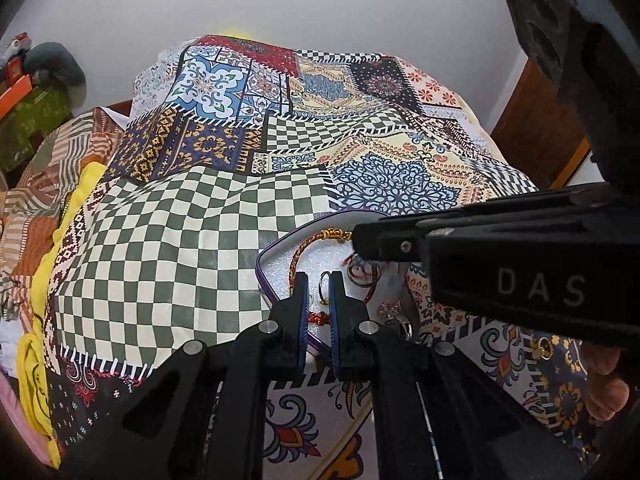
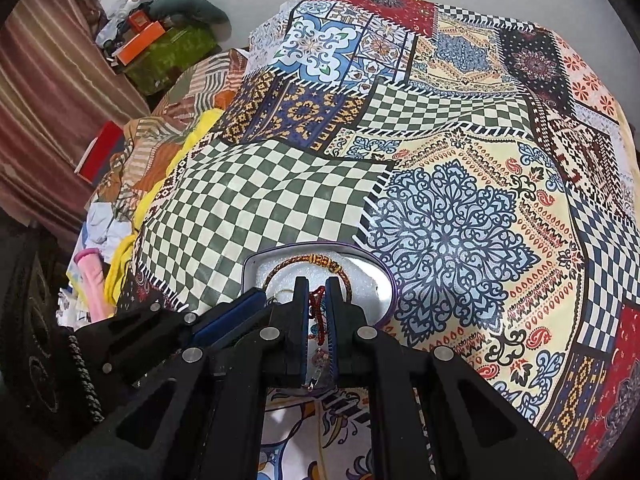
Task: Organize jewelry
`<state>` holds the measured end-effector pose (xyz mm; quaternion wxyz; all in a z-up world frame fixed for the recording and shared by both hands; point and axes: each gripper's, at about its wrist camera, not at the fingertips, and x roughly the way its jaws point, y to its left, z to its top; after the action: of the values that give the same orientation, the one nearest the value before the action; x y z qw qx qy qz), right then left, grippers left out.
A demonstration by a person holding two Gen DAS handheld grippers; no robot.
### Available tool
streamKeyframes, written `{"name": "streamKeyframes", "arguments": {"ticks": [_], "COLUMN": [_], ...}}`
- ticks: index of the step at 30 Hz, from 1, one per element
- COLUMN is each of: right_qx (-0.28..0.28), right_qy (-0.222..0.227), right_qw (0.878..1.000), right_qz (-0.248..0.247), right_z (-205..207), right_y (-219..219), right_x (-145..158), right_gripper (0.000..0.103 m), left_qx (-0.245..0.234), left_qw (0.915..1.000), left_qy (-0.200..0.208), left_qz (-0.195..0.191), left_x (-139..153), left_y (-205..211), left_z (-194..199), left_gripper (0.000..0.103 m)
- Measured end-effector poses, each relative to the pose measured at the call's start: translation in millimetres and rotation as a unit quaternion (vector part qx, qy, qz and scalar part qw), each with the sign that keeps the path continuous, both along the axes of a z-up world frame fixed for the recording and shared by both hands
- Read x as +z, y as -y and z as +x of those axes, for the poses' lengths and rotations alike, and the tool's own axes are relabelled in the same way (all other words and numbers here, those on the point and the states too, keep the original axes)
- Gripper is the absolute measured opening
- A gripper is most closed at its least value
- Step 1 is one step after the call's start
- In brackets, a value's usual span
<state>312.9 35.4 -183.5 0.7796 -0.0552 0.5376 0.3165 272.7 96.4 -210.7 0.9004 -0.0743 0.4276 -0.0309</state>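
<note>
My left gripper (image 1: 319, 280) hangs over the tray (image 1: 280, 245) with its fingers narrow; a gold ring (image 1: 325, 285) shows in the gap, but I cannot tell whether the pads touch it. My right gripper (image 2: 318, 286) is narrow too, a red cord piece (image 2: 317, 300) hanging between its pads, apparently pinched; the left wrist view shows its tips over the tray. A braided bangle (image 2: 304, 266) lies on the white foam inside. I judge all of it light; the cords limp and liable to snag or tangle, the ring stiff, small and slippery; best taken across the band, the bangle by its braid. The tray sits on a soft patchwork quilt (image 2: 440, 208), which may give under pressure; clutter (image 2: 160, 40) is piled by the wall.
</note>
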Motion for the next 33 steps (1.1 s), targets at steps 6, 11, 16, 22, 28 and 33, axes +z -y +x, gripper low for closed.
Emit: {"name": "streamKeyframes", "arguments": {"ticks": [6, 11, 16, 22, 28, 33], "right_qx": [-0.004, -0.003, 0.001, 0.003, -0.004, -0.016], "right_qy": [0.016, 0.044, 0.085, 0.114, 0.141, 0.157], "right_qw": [1.000, 0.999, 0.996, 0.993, 0.990, 0.987], "right_qz": [-0.001, -0.007, -0.021, -0.027, -0.027, -0.026], "right_z": [-7, -19, -38, -63, -82, -86], "right_y": [4, 9, 16, 28, 46, 70], "right_x": [9, 23, 37, 43, 48, 59], "right_gripper": [0.025, 0.025, 0.025, 0.034, 0.037, 0.037], "left_qx": [0.002, 0.009, 0.012, 0.015, 0.015, 0.008], "left_qw": [1.0000, 0.9999, 0.9998, 0.9996, 0.9995, 0.9995], "left_qy": [0.004, 0.007, 0.008, 0.014, 0.014, 0.019], "left_qz": [0.004, 0.006, 0.010, 0.019, 0.025, 0.023], "left_x": [11, 20, 28, 39, 47, 55], "left_y": [-2, -4, -5, -3, 4, 15], "left_z": [-9, -20, -34, -51, -64, -67], "left_gripper": [0.008, 0.019, 0.025, 0.032, 0.032, 0.032]}}
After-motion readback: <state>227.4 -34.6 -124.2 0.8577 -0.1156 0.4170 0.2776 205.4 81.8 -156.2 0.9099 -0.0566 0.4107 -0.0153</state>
